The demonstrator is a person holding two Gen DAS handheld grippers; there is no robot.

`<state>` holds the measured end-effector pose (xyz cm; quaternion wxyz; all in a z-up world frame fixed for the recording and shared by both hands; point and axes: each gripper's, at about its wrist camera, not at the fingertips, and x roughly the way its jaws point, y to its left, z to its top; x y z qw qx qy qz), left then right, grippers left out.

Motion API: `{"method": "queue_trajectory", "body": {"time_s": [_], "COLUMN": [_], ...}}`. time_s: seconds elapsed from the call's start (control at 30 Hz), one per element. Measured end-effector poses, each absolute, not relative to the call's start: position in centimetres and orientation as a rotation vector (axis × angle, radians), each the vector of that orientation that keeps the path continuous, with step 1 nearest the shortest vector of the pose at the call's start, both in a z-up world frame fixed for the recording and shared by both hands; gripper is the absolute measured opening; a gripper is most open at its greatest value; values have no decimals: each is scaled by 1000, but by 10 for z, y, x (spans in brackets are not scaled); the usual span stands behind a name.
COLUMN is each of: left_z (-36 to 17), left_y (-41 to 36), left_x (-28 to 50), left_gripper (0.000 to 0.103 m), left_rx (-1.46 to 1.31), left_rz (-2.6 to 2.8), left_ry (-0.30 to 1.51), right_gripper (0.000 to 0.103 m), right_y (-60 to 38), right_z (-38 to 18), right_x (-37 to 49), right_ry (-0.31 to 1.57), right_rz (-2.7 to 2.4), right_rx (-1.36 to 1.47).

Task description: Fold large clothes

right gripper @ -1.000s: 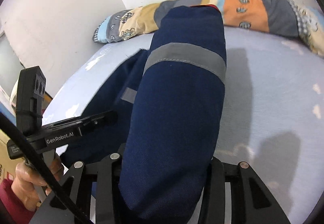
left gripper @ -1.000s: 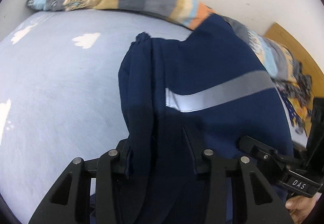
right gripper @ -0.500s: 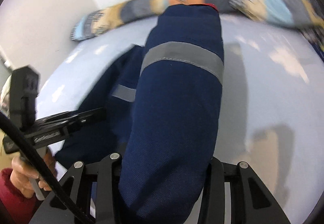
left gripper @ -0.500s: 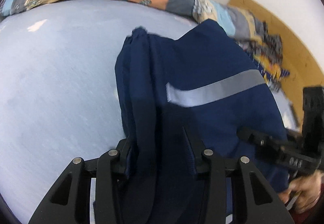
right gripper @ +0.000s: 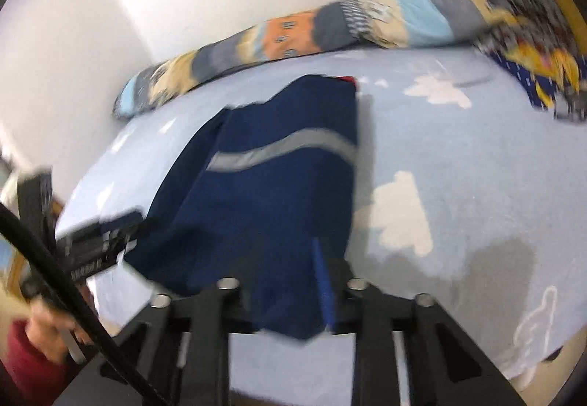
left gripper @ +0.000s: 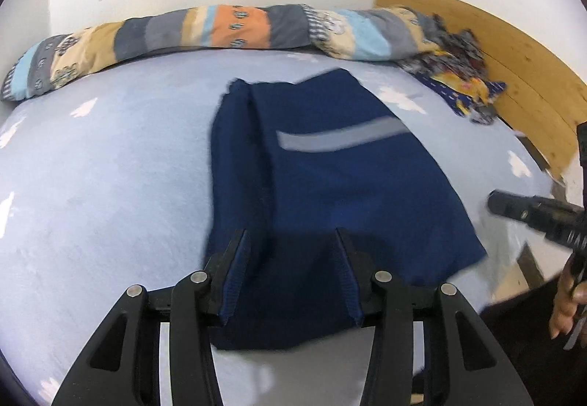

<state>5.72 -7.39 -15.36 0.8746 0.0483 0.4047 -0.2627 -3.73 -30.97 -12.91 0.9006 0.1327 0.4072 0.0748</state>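
A navy garment (left gripper: 330, 186) with a grey reflective stripe (left gripper: 341, 138) lies folded lengthwise on the light blue bed sheet (left gripper: 110, 186). My left gripper (left gripper: 290, 248) hovers over its near end. Its jaws are opening, and the cloth lies under and between the fingers without being pinched. In the right wrist view the same garment (right gripper: 264, 200) runs back into my right gripper (right gripper: 286, 259). Those jaws are closing on the near corner, which drapes over the left finger and hides it. The picture there is blurred.
A rolled patchwork quilt (left gripper: 220, 28) lines the far wall. A crumpled patterned cloth (left gripper: 455, 76) sits by the wooden headboard (left gripper: 495, 50). The right gripper's body (left gripper: 532, 211) and a hand (left gripper: 565, 303) show at the right edge. A red sleeve (right gripper: 22, 362) shows lower left.
Both grippers drew back toward the bed's near edge, and the garment now lies flatter and farther off. The left jaws widened off the cloth. The right jaws narrowed on its corner.
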Motion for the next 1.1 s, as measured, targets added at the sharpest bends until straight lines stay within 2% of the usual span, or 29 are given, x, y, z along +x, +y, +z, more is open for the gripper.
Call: {"method": "queue_trajectory", "body": {"time_s": [0.07, 0.2, 0.3, 0.43, 0.5, 0.53, 0.57, 0.67, 0.8, 0.9, 0.97, 1.1], "left_z": [-163, -200, -195, -159, -139, -133, -128, -129, -159, -188, -194, -187], "left_y": [-86, -92, -87, -73, -71, -72, -74, -78, -86, -89, -89, -89], "left_x": [57, 68, 68, 60, 67, 76, 91, 133, 184, 199, 199, 193], "left_gripper": [45, 45, 45, 46, 53, 62, 67, 67, 67, 67, 75, 75], "left_rx": [137, 246, 235, 108, 74, 72, 73, 73, 25, 29, 63, 77], "left_rz": [-557, -469, -464, -550, -562, -557, -536, -505, -452, -396, -375, -377], "left_ry": [869, 958, 963, 895, 835, 820, 813, 808, 903, 1005, 1007, 978], "right_gripper": [16, 0, 0, 5, 8, 11, 20, 22, 22, 22, 23, 23], "right_y": [-291, -283, -292, -296, -301, -305, -308, -325, -344, -342, -342, -339], "right_z": [-142, -195, -228, -178, -153, -139, -132, -119, -129, -167, -202, -198], "right_x": [-47, -33, -29, -33, -26, -17, -6, 54, 134, 185, 203, 216], "right_ry": [880, 1060, 1183, 1020, 934, 890, 872, 833, 820, 942, 1058, 1071], "right_rz": [184, 175, 162, 287, 362, 358, 337, 239, 129, 109, 112, 114], "right_rx": [224, 222, 312, 360, 391, 389, 369, 334, 327, 348, 411, 361]}}
